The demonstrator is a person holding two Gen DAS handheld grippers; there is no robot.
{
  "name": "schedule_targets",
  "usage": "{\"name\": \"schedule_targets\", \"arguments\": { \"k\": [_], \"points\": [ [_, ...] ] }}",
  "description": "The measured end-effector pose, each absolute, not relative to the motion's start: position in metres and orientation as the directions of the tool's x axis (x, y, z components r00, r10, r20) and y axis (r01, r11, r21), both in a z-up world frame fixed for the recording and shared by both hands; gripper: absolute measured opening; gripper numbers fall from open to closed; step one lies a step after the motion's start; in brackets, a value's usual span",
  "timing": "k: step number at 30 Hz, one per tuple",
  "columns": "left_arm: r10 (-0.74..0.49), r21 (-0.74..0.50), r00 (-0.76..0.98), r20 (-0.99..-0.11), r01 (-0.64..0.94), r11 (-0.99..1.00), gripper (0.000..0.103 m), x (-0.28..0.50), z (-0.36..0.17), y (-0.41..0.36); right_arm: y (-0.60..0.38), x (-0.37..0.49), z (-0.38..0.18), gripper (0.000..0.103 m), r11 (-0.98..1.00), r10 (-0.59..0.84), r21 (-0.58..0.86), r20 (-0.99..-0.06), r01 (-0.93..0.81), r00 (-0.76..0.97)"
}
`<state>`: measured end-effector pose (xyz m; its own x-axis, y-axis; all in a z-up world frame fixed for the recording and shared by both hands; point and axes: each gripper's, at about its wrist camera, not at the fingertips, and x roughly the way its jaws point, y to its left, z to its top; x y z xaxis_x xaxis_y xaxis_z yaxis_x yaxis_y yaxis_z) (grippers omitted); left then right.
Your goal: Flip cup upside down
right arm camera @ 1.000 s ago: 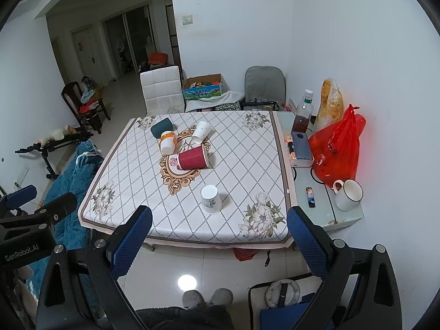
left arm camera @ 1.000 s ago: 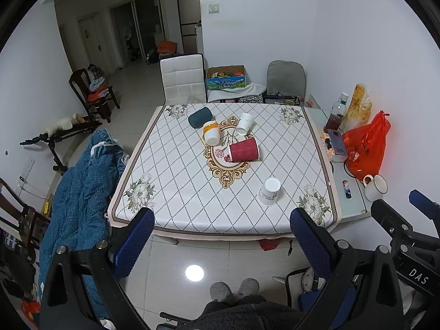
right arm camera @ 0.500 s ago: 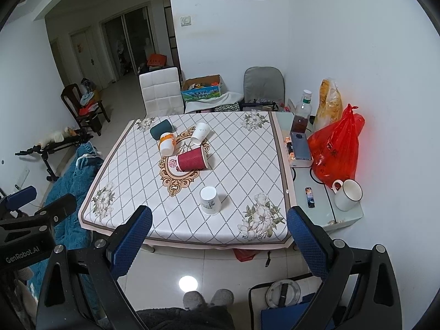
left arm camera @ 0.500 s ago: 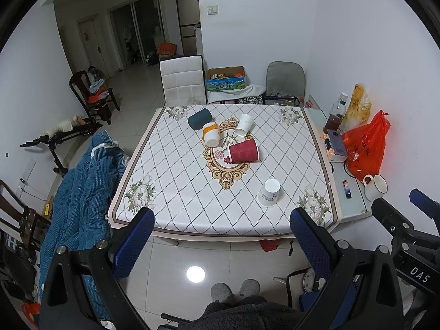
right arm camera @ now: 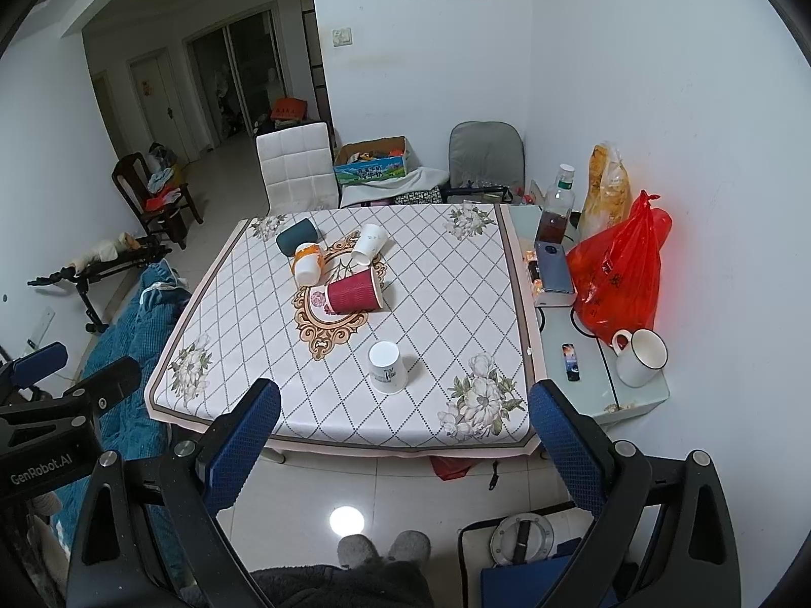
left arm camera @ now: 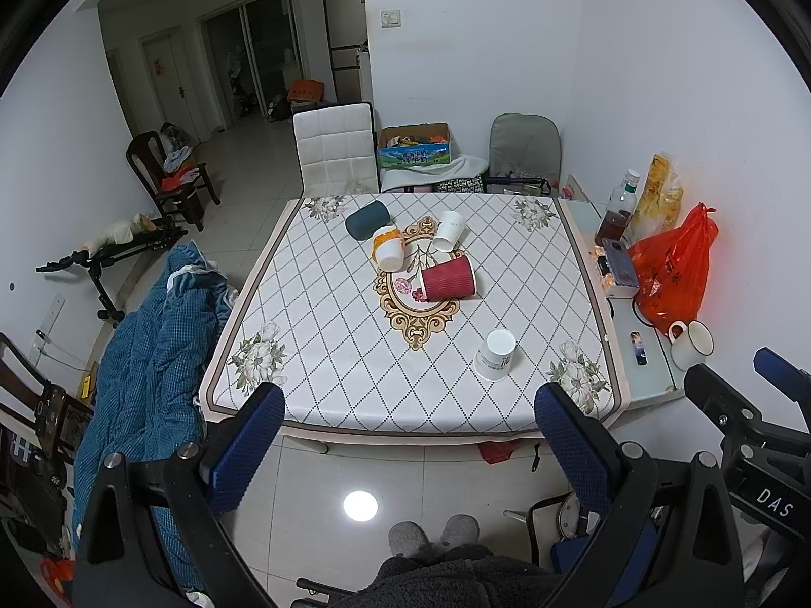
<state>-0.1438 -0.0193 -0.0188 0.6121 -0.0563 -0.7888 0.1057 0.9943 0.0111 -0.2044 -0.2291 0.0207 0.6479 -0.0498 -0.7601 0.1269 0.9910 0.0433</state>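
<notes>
Both the left gripper and right gripper hang short of the counter with jaws spread wide, holding nothing. On the counter, an upside-down white cup stands nearest; beyond it the red cup lies on its side at the centre medallion

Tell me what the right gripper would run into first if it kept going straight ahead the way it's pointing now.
Probably the near edge of the table, which lies straight ahead between the open right gripper fingers. A higher path would first meet the upside-down white cup. Depth is unclear in this fisheye view.
</notes>
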Motion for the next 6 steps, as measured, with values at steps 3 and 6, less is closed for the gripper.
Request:
{"name": "schedule_targets", "arguments": {
  "k": [3, 6],
  "points": [
    [-0.056, 0.012, 0.613, -0.788, 0.107, 0.994, 0.101, -0.1444, -0.0182, -0.0203, -0.2295, -0.2046, 0.0209, 0.1, 0.99, -0.05, 0.045, -0.761, 0.13, 0.647],
    [-0.056, 0.015, 0.614, -0.787, 0.111, 0.994, 0.101, -0.144, -0.0171, -0.0195, -0.23, -0.2054, 0.0207, 0.1, 0.99, -0.05, 0.047, -0.761, 0.132, 0.647]
  ]
}}
